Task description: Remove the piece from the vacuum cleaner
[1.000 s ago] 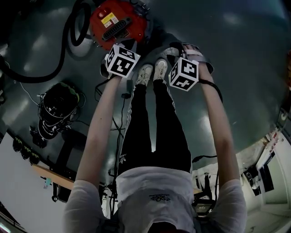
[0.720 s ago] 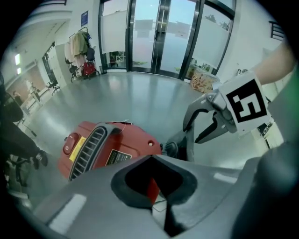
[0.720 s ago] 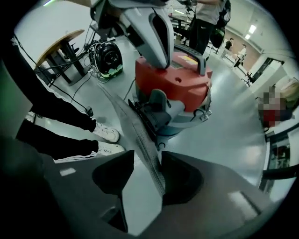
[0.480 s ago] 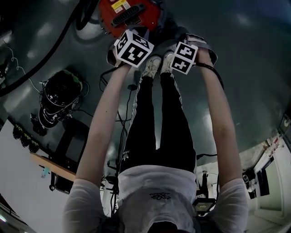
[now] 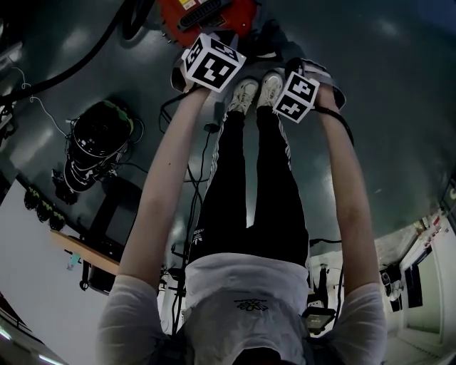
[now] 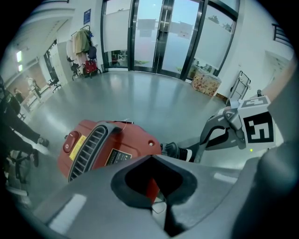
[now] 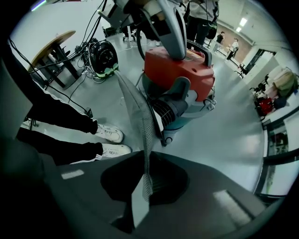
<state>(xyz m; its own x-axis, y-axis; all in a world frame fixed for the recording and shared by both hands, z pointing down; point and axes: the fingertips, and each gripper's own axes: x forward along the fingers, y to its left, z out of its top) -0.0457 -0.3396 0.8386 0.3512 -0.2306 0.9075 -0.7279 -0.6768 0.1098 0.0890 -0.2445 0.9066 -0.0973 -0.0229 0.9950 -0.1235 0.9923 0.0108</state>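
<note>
The red vacuum cleaner stands on the grey floor at the top edge of the head view, just beyond the person's white shoes. My left gripper hovers close over its red lid, jaws shut with nothing seen between them. My right gripper is shut on a thin flat grey mesh piece, which stands up from the jaws in front of the vacuum's body. In the head view the left gripper's marker cube is nearest the vacuum and the right gripper's cube sits beside the shoes.
A black hose curves off to the left of the vacuum. A black round machine with cables sits at the left, near a wooden table. Glass doors lie beyond the open floor.
Both grippers have shifted up in the head view, toward the vacuum. The left cube moved right and up; the vacuum has slid to the top edge.
</note>
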